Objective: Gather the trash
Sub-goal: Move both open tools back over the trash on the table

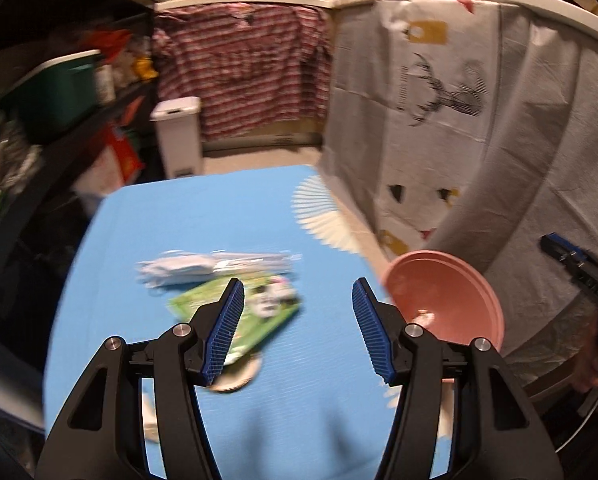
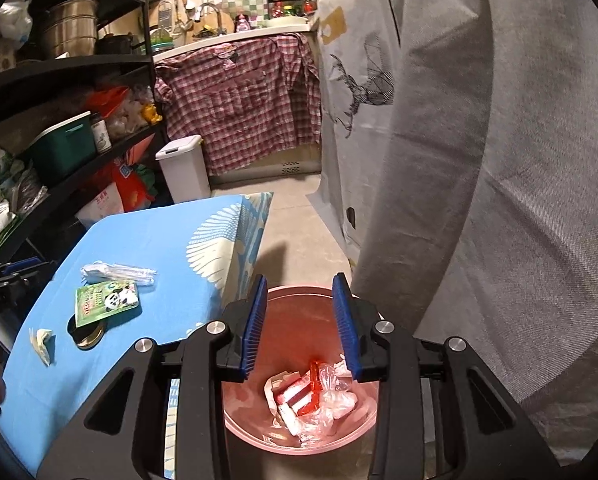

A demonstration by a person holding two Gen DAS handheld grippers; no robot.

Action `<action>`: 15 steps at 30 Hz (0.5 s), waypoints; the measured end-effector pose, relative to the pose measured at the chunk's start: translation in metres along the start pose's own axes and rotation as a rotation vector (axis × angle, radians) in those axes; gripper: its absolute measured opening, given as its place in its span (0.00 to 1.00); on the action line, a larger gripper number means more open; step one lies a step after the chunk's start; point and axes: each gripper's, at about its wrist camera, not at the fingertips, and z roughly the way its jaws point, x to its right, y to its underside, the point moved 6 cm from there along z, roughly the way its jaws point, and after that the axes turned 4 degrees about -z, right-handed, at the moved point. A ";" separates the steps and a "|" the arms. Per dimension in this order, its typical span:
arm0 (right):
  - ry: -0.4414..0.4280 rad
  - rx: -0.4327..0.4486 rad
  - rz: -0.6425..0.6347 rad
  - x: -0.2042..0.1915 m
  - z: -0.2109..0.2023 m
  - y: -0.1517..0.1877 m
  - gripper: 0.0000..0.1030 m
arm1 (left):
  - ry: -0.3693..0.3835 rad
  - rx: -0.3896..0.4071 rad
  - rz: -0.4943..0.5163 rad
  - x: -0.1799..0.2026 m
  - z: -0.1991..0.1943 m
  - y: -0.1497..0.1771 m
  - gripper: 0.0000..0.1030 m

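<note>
A: Nearest first. Our right gripper [image 2: 301, 326] hangs over the pink bin [image 2: 235, 420], fingers [image 2: 255, 328] part-spread with nothing between them; wrappers [image 2: 315, 396] lie at the bottom of the bin below.

B: And our left gripper [image 1: 299, 328]? We read its fingers [image 1: 225, 332] as released, wide apart and bare, tilted down over the blue surface [image 1: 139, 220]. That view is smeared by motion.

A: Agreed. What decides the next move: the green panda packet [image 2: 107, 302] lies ahead of the left fingers and a touch to their left, flat on the surface, its near end resting over a dark round lid [image 2: 86, 336]. Its long axis runs slantwise across the line of the fingers.

B: So the left hand is the nearer one; the right is off the surface edge, beside the bin.

A: Just beyond the packet, the clear plastic cutlery sleeve [image 2: 119, 274], lying crosswise. A small crumpled paper scrap [image 2: 43, 344] sits apart, nearer the person's side.

B: Farther back: white pedal bin [image 2: 185, 168] on the floor, checked cloth [image 2: 239, 108] hung under the counter.
</note>
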 end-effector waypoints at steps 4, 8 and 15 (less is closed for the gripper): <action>-0.009 0.011 -0.005 -0.009 -0.006 -0.003 0.34 | -0.046 0.009 -0.020 -0.037 -0.016 0.010 0.54; -0.024 0.017 -0.011 -0.021 -0.010 -0.008 0.34 | -0.090 0.005 -0.048 -0.073 -0.028 0.022 0.54; -0.073 0.021 -0.046 -0.055 -0.013 -0.012 0.34 | -0.136 -0.060 -0.131 -0.127 -0.027 0.049 0.54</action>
